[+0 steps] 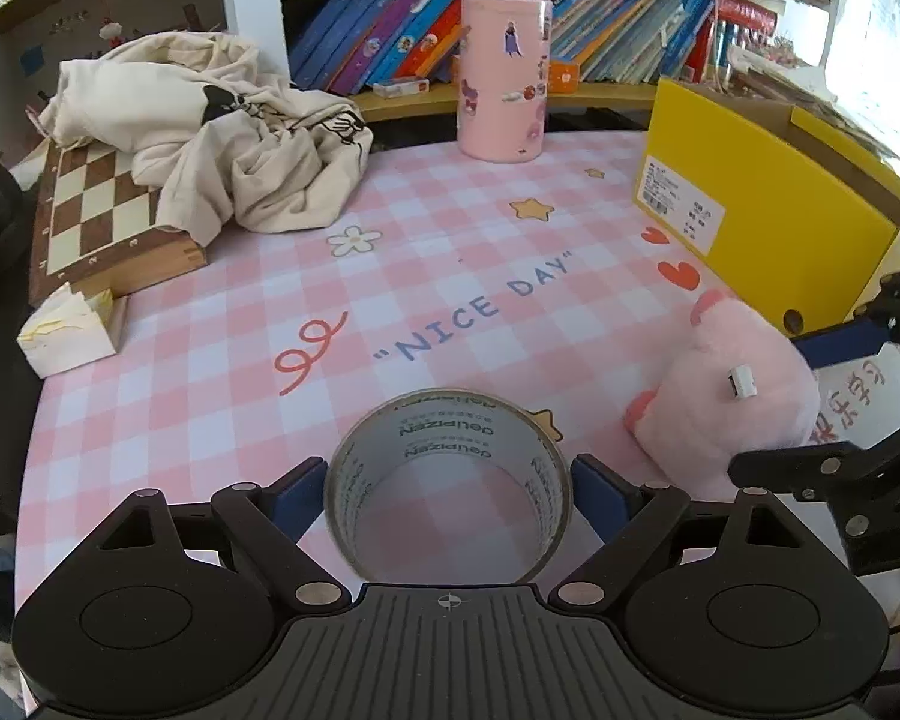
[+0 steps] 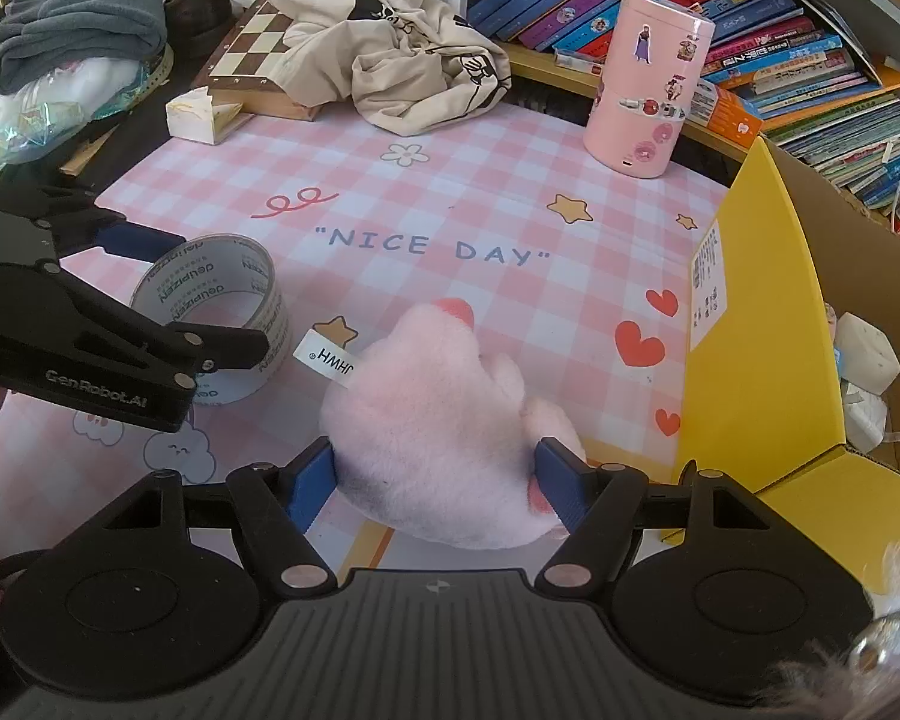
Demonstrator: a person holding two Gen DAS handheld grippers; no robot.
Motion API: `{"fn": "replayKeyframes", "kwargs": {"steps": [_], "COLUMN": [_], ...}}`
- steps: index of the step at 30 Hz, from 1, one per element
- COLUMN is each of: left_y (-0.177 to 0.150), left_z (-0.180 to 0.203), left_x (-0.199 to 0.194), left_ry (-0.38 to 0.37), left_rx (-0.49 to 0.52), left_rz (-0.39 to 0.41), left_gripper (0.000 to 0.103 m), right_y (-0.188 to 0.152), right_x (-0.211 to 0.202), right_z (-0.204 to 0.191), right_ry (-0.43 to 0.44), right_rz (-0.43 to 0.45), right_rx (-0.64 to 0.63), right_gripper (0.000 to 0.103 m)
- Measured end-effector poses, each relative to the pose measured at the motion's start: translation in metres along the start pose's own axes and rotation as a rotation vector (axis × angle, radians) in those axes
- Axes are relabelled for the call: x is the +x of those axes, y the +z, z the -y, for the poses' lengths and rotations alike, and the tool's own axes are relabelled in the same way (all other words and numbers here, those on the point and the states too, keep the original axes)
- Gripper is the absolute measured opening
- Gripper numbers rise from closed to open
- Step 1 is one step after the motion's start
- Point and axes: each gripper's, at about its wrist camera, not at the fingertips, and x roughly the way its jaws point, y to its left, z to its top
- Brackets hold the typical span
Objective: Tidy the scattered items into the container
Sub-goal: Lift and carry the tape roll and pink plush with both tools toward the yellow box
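A roll of clear tape (image 1: 447, 483) lies on the pink checked mat between the blue pads of my left gripper (image 1: 447, 495), which touch its sides. The roll also shows in the right wrist view (image 2: 222, 300). A pink plush toy (image 2: 444, 420) lies on the mat between the pads of my right gripper (image 2: 435, 483), which press into its sides. The plush also shows in the left wrist view (image 1: 732, 396). The yellow cardboard box (image 2: 768, 324) stands open at the right, with white items inside; it also shows in the left wrist view (image 1: 768, 204).
A pink cylinder with stickers (image 1: 504, 78) stands at the back of the mat. A cream cloth (image 1: 222, 132) lies over a chessboard box (image 1: 90, 222) at back left. A small white carton (image 1: 69, 330) sits at the left edge. Books fill the shelf behind.
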Motion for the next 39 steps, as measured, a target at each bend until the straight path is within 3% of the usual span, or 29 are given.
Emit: {"fn": "replayKeyframes", "kwargs": {"steps": [6, 14, 20, 21, 22, 27, 29, 34, 39], "left_y": [-0.004, -0.006, -0.006, -0.006, -0.006, -0.007, -0.008, -0.013, -0.019], "left_z": [0.004, -0.007, -0.02, -0.021, -0.021, -0.016, -0.012, -0.009, -0.01], "left_x": [0.007, -0.007, -0.035, -0.039, -0.042, -0.054, -0.052, -0.053, -0.061], "left_ry": [0.008, -0.038, -0.12, -0.142, -0.164, -0.236, -0.219, -0.214, -0.193], "left_rx": [0.012, -0.074, -0.224, -0.245, -0.266, -0.331, -0.324, -0.321, -0.317], "left_rz": [-0.032, -0.01, 0.035, 0.039, 0.043, 0.06, 0.052, 0.041, 0.048], "left_gripper": [0.087, 0.084, 0.084, 0.084, 0.084, 0.084, 0.084, 0.084, 0.084], "right_y": [0.001, 0.001, 0.001, 0.0, -0.001, -0.013, -0.018, -0.024, -0.023], "right_x": [0.001, -0.002, -0.018, -0.021, -0.025, -0.041, -0.041, -0.031, -0.016], "right_z": [-0.001, -0.001, 0.005, 0.007, 0.008, 0.016, 0.016, 0.003, -0.012], "right_ry": [-0.001, 0.011, 0.048, 0.054, 0.06, 0.074, 0.082, 0.076, 0.041], "right_rz": [-0.003, 0.009, 0.031, 0.034, 0.036, 0.032, 0.032, -0.005, 0.002], "right_rx": [-0.003, 0.008, 0.039, 0.042, 0.045, 0.071, 0.079, 0.028, -0.07], "right_gripper": [0.071, 0.067, 0.065, 0.063, 0.05, 0.049, 0.051, 0.072, 0.086]}}
